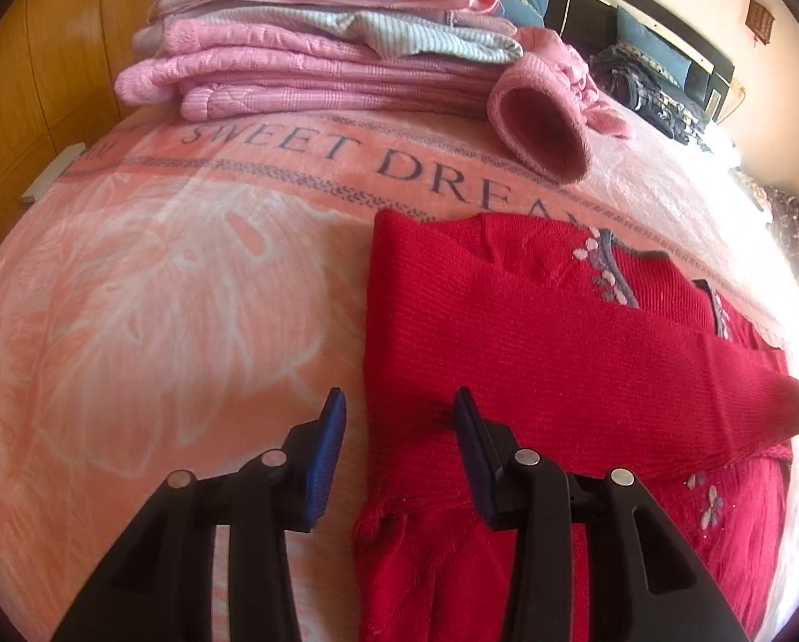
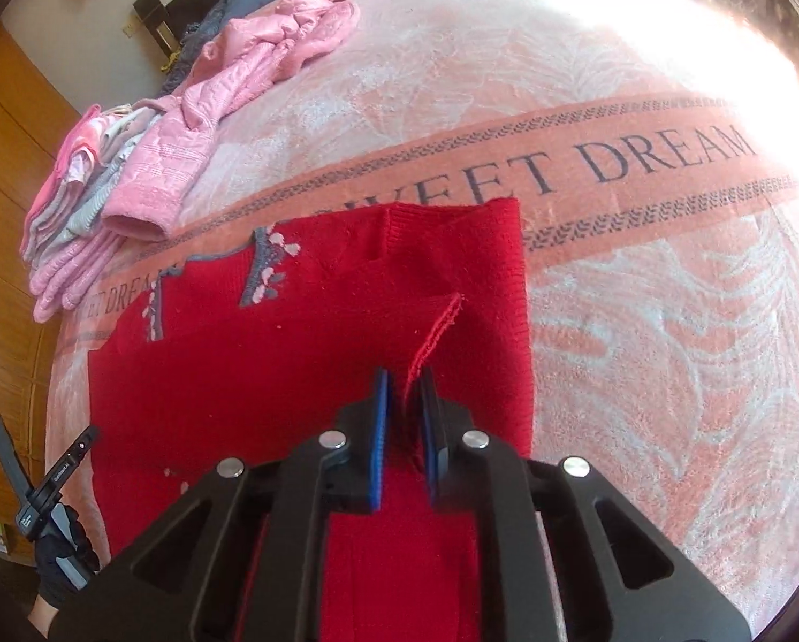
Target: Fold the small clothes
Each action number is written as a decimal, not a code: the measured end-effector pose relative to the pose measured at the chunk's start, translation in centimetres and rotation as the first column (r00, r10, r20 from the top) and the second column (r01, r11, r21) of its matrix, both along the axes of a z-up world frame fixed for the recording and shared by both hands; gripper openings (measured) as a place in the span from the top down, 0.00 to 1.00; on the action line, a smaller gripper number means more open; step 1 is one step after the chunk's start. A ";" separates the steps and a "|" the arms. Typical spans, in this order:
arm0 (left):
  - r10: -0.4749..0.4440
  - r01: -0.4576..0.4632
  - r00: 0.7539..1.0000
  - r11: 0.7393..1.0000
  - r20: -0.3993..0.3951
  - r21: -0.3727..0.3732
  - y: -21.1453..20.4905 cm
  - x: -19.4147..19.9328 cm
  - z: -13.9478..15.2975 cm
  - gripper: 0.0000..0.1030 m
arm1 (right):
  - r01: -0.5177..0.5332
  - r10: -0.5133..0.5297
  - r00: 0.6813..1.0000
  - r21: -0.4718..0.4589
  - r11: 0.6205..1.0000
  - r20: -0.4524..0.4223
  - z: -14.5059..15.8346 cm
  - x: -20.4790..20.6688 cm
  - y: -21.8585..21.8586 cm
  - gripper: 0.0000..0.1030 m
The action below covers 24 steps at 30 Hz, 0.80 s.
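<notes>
A small red knitted sweater [image 1: 533,353] with grey and white flower trim lies flat on the pink bed blanket [image 1: 158,278]. My left gripper [image 1: 399,401] hovers open over the sweater's left edge, nothing between its blue pads. In the right wrist view the same red sweater [image 2: 271,364] spreads ahead, and my right gripper [image 2: 403,377] is shut on the cuff end of its red sleeve [image 2: 434,329], which is lifted and laid across the body. The left gripper [image 2: 30,487], held by a gloved hand, shows at the lower left there.
A stack of folded pink and grey clothes [image 1: 313,48] sits at the blanket's far side, with a loose pink garment [image 1: 554,107] beside it. The pink garment [image 2: 249,69] trails toward dark pillows at the headboard. Wooden wardrobe doors [image 1: 40,69] stand on the left.
</notes>
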<state>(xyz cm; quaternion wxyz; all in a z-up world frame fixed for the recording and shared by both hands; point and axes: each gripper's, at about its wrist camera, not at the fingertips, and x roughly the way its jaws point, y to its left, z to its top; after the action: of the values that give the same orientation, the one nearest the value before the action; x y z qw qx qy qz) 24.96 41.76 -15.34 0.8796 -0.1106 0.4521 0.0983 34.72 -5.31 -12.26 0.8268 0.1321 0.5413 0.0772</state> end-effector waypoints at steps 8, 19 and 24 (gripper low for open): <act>-0.041 0.054 0.983 0.996 0.180 -0.066 -1.1 -0.8 4.6 0.58 | -0.016 0.003 0.993 0.111 0.994 0.118 3.8 -0.4 -1.8 0.88; -0.099 0.102 0.994 0.994 0.047 -0.051 -3.0 0.4 0.6 0.55 | -0.043 0.045 0.998 0.035 0.998 -0.054 -1.9 -0.3 0.3 0.82; -0.127 0.127 0.992 0.991 0.021 -0.040 -2.8 0.6 -0.2 0.54 | -0.055 0.055 0.998 0.002 0.998 -0.044 -3.4 -0.7 0.4 0.84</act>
<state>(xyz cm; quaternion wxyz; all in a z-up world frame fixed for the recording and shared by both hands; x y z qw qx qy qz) 25.54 38.94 -15.56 0.8857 -0.1007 0.4520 0.0317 33.98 -4.90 -15.65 0.8122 0.1193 0.5628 0.0973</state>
